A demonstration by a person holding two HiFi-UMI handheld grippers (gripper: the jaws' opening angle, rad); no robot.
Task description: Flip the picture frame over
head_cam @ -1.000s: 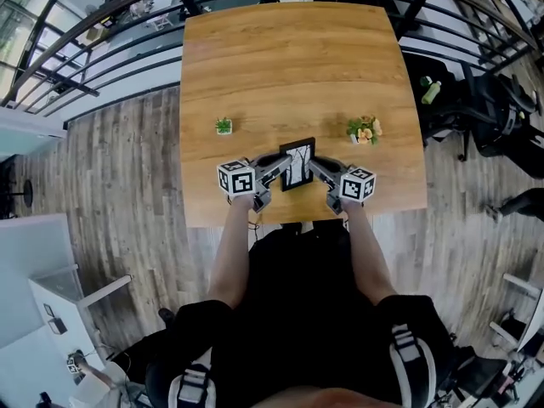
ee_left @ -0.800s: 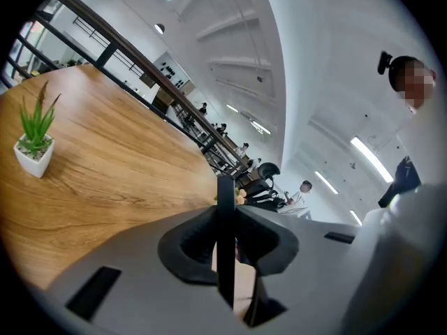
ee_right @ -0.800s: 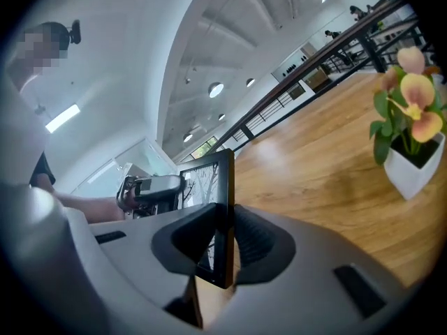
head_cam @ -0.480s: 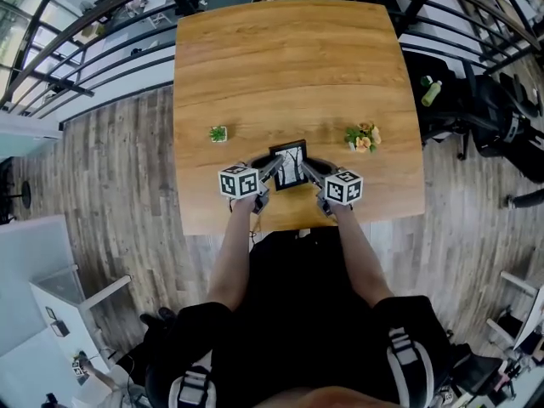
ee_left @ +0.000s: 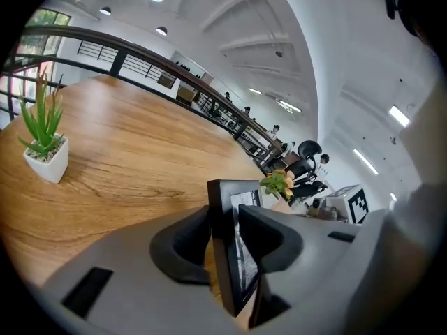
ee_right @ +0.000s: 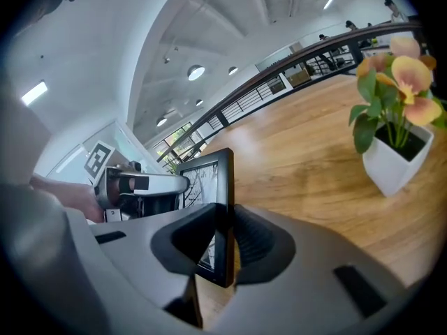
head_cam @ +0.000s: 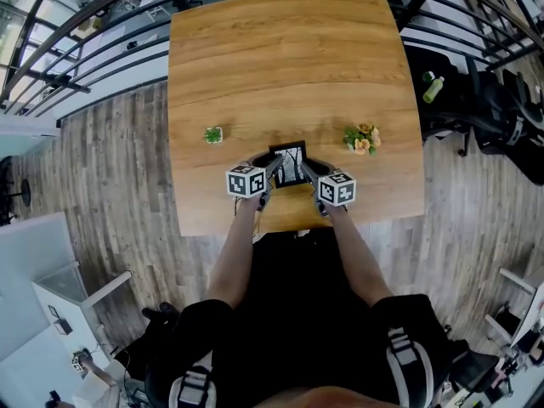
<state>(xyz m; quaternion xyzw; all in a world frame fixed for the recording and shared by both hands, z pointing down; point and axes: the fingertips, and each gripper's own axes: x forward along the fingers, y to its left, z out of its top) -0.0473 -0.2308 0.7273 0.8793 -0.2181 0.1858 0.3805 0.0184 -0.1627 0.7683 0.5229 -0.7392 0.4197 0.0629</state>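
Black picture frame (head_cam: pixel 291 163) — clamped by right gripper (head_cam: pixel 307 167), left gripper (head_cam: pixel 273 167) opening its jaws around it.

– where's our picture frame (head_cam: pixel 289 165)?
– by the table's (head_cam: pixel 255 66) near edge, midway along. we see a black border and a black-and-white branch print, stood on edge, print toward us.

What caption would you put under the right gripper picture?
Right gripper pinches a black rectangular picture frame by its edge over the brown wooden table, white-potted pink flowers standing nearby.
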